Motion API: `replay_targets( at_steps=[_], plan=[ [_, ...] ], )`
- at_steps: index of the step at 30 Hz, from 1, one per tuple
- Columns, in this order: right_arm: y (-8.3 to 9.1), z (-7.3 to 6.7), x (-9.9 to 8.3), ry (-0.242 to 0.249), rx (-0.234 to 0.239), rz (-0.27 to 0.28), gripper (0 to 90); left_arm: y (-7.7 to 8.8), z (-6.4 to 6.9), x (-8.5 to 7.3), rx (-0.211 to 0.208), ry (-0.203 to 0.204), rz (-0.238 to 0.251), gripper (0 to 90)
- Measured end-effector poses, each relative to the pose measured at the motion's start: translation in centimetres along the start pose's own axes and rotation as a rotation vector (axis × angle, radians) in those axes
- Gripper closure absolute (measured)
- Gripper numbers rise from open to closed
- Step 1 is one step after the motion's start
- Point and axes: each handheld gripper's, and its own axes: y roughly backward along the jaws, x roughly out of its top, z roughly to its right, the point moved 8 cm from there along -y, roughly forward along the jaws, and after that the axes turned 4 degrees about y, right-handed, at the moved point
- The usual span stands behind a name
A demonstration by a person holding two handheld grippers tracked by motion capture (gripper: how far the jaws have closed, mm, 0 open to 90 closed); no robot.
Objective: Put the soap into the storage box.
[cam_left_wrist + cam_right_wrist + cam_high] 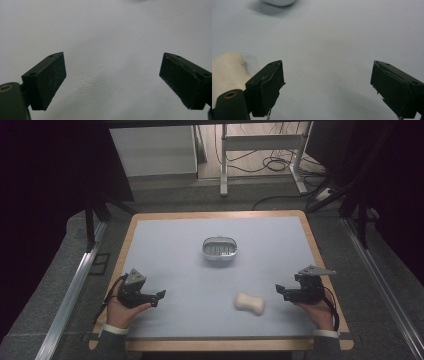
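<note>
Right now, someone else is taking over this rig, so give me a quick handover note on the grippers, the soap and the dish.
Left gripper: open, empty, low over the table's near left part.
Right gripper: open, empty, just right of the soap bar.
Soap bar: lies flat on the table, near right of centre, untouched.
Soap dish: mid-table, farther back, nothing in it.
Done: nothing yet.
Left: probably grasp the soap with the right gripper and set it in the dish.
</note>
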Motion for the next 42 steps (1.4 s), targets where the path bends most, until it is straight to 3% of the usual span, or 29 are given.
replay_targets(
  at_steps=[3, 6, 11, 16, 27, 32, 37, 42],
  plan=[
    [-0.1, 0.4, -0.3, 0.008, -0.025, -0.012, 11.1, -0.2, 0.0, -0.1, 0.008, -0.007, 0.003, 8.5],
    [0.2, 0.4, -0.4, 0.017, -0.005, 0.004, 11.1, -0.2, -0.1, -0.2, 0.027, -0.005, 0.004, 8.1],
    [0.6, 0.5, -0.2, 0.027, -0.020, 0.014, 12.0, 0.1, 0.2, -0.3, -0.009, -0.003, 0.007, 9.8],
    [0.6, 0.6, -0.2, 0.032, -0.037, 0.007, 13.6, -0.4, 0.2, -0.5, 0.017, -0.023, 0.002, 10.6],
    [1.5, 0.6, 0.4, 0.051, -0.057, 0.019, 16.2, -0.1, 0.6, -0.5, -0.010, -0.032, 0.000, 12.4],
    [1.5, 0.3, 0.5, 0.075, -0.056, -0.009, 16.7, 0.2, 0.3, -0.5, -0.011, -0.026, 0.003, 11.8],
    [1.8, -0.1, 1.0, 0.080, -0.042, -0.002, 17.1, 0.3, 0.4, -0.5, -0.025, -0.019, 0.005, 11.3],
    [1.7, -0.5, 1.3, 0.082, -0.045, -0.033, 17.4, 0.5, 0.7, -0.6, -0.026, -0.035, -0.007, 11.6]
  ],
)
